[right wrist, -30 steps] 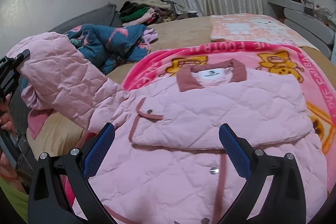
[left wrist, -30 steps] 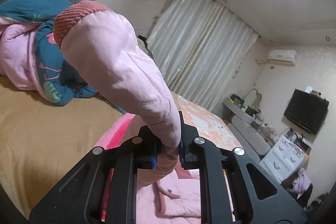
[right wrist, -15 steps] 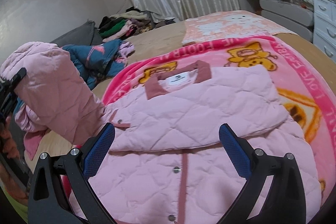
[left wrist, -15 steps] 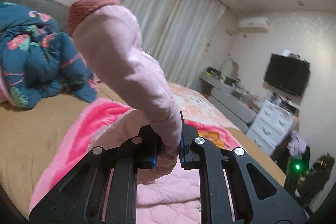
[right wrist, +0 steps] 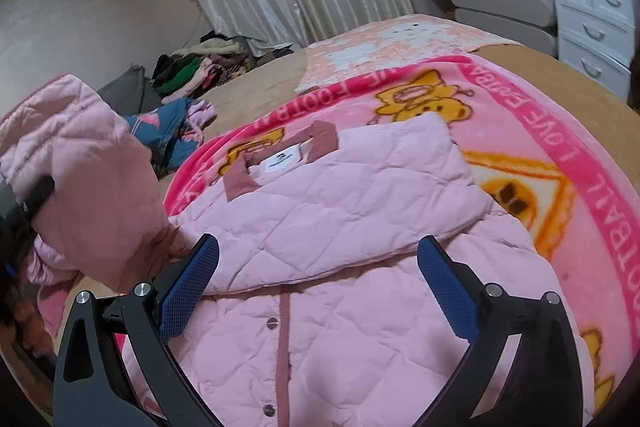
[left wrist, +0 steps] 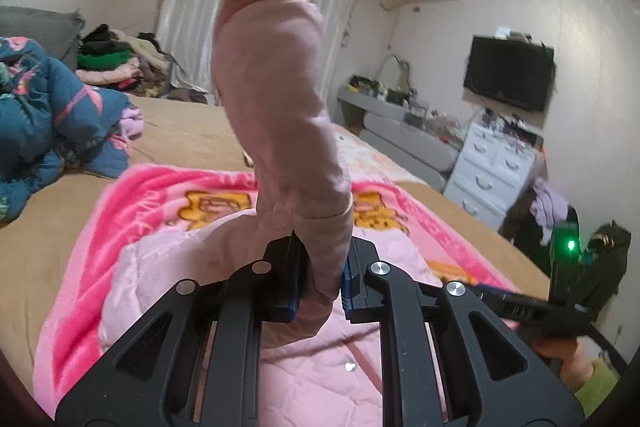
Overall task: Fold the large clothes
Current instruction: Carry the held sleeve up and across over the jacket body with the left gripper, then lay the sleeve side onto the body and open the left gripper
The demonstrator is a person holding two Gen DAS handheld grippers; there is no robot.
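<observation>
A pink quilted jacket lies front-up on a pink cartoon blanket, its right sleeve folded across the chest. My left gripper is shut on the other sleeve and holds it upright above the jacket, its dusty-red cuff on top. That raised sleeve also shows at the left of the right wrist view. My right gripper is open and empty, hovering just above the jacket's button placket.
A blue floral quilt lies bunched at the left of the bed. A pile of clothes sits by the curtains. A white dresser and a wall TV stand to the right.
My left gripper has swung the held sleeve rightward, from over the bed's left side toward the jacket's body. The right gripper has drifted slightly over the jacket and stays open.
</observation>
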